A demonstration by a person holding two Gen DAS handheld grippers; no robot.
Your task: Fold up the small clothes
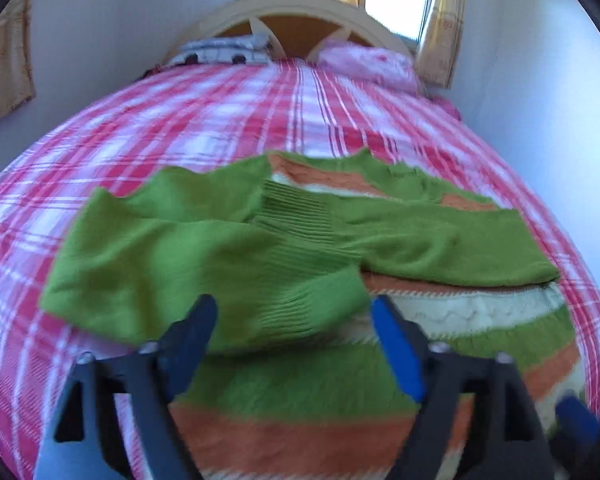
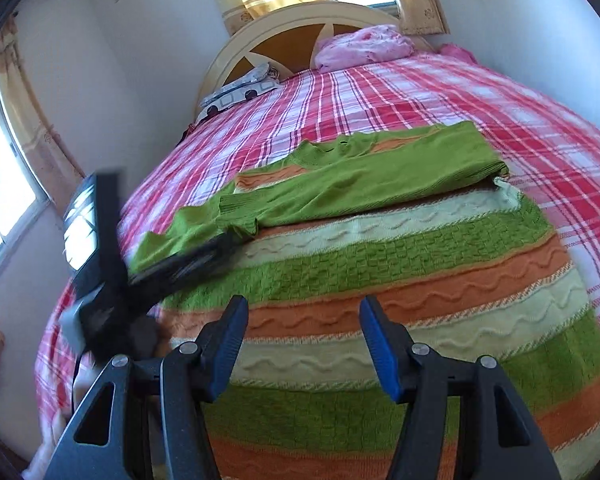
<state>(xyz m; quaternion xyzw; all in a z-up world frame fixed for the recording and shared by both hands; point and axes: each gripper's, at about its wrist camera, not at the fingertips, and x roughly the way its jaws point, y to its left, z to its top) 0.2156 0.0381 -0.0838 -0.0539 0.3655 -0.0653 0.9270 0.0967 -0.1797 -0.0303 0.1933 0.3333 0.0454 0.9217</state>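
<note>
A knitted sweater with green, orange and cream stripes lies flat on the bed. Both plain green sleeves are folded across its chest: one from the right, the other from the left. My left gripper is open; the ribbed cuff of the left sleeve lies just beyond its blue pads, not pinched. In the right wrist view the left gripper is a dark blur by that cuff. My right gripper hovers open over the sweater's lower stripes, with nothing between its fingers.
A red and white checked bedspread covers the bed. At the cream headboard lie a pink pillow and a grey and white folded cloth. White walls and curtained windows close in both sides.
</note>
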